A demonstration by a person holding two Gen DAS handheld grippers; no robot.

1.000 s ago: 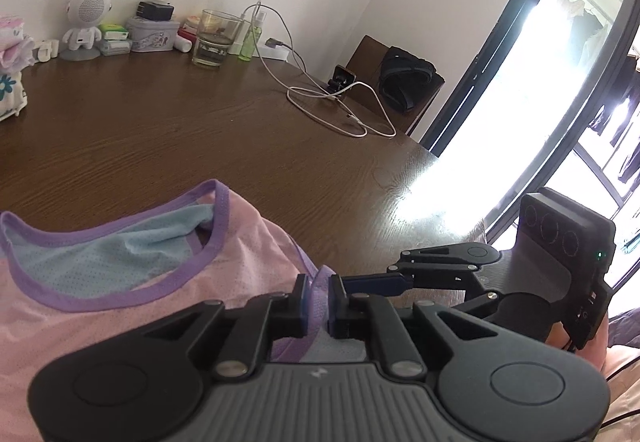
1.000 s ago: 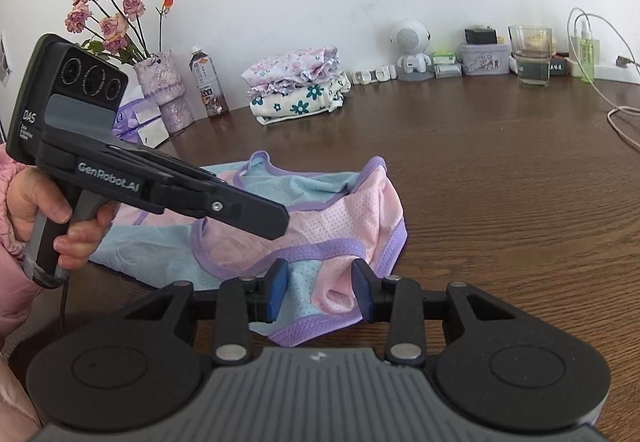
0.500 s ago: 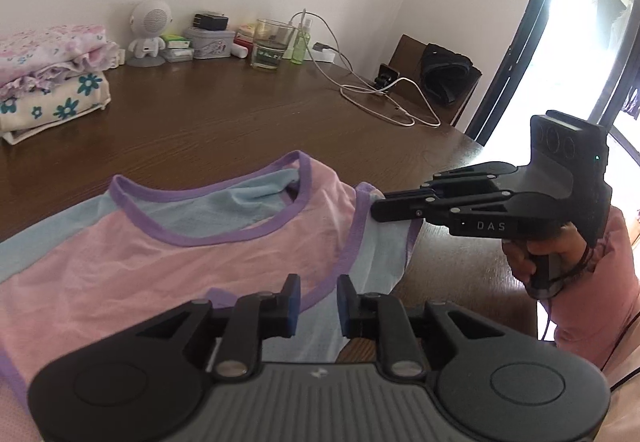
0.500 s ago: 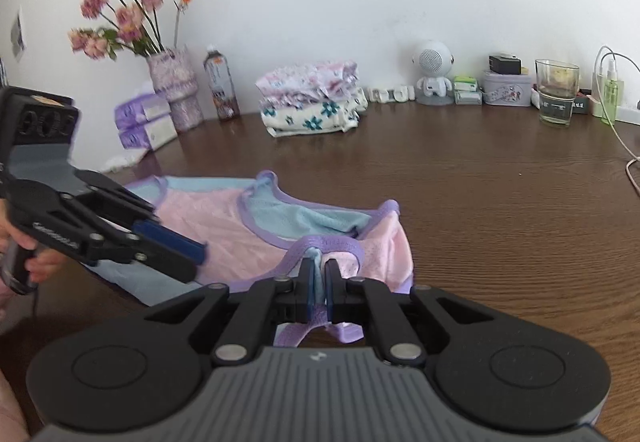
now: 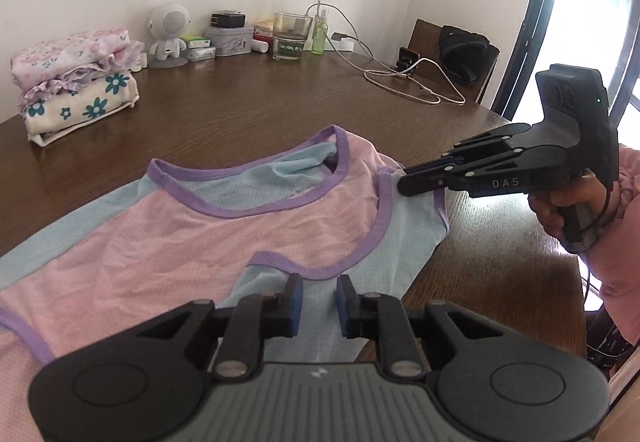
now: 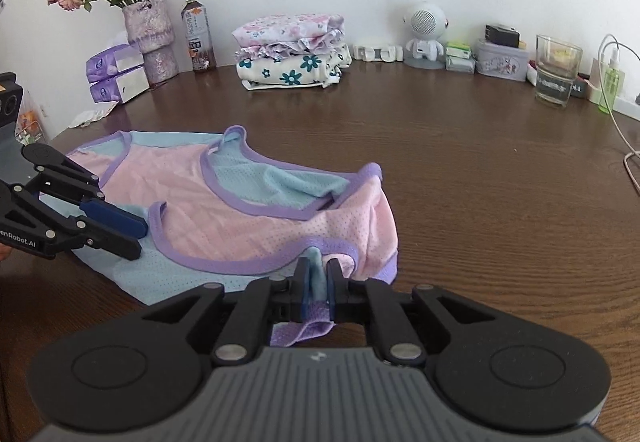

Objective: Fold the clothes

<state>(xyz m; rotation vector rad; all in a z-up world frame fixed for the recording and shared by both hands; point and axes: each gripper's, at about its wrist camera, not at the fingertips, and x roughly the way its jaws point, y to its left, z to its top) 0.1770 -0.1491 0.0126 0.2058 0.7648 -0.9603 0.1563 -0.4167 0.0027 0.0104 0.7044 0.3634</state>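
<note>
Your right tool (image 6: 319, 288) was clamped on the near shoulder strap of the pink and light-blue mesh tank top (image 6: 256, 218), with a fold of blue fabric and purple trim pinched between its blue pads. In the left wrist view the same tool (image 5: 404, 184) met the top at the purple-edged armhole on its right side, and your hand (image 5: 560, 208) gripped the handle, a pink sleeve (image 5: 616, 242) behind it.

Your left tool (image 5: 318, 302) was open, its two blue pads parted over the light-blue side panel and holding nothing. From the right wrist view it (image 6: 136, 232) reached in from the left, its tips over the blue edge of the garment; whether they touched the cloth could not be told.

The tank top lay spread on the dark wooden surface (image 6: 480, 178), neckline up and wrinkled, its near edge close to the edge of the surface.

Well beyond it, near the wall, sat a stack of folded floral clothes (image 6: 292, 50), a small white robot figure (image 6: 424, 34), a glass of water (image 6: 556, 70), a drink bottle (image 6: 196, 38) and a vase of dried roses (image 6: 148, 34). A white charging cable (image 5: 412, 82) trailed across the far right of the surface.
</note>
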